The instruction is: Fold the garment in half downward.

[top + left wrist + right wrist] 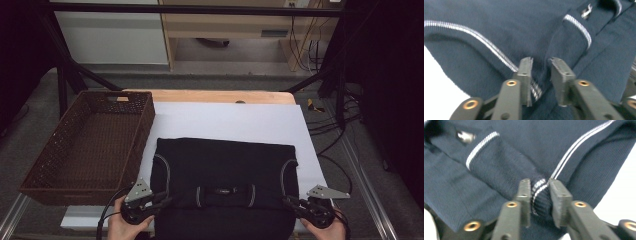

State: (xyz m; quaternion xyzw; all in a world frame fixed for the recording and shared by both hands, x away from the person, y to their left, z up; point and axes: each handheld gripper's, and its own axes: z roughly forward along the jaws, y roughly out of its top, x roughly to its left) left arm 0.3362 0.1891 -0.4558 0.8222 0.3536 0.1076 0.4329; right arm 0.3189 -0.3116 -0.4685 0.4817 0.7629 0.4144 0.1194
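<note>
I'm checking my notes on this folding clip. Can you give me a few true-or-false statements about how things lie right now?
1. The dark garment lies on the white sheet. True.
2. The wicker basket holds a folded shirt. False: nothing lies in it.
3. The basket stands at the left of the garment. True.
4. The right gripper has a fold of striped fabric between its jaws. True.
5. The left gripper hovers over the basket. False: it is at the garment's near left corner, cloth between its jaws.
6. The garment is bright red. False: it is dark, with thin pale stripes.
</note>
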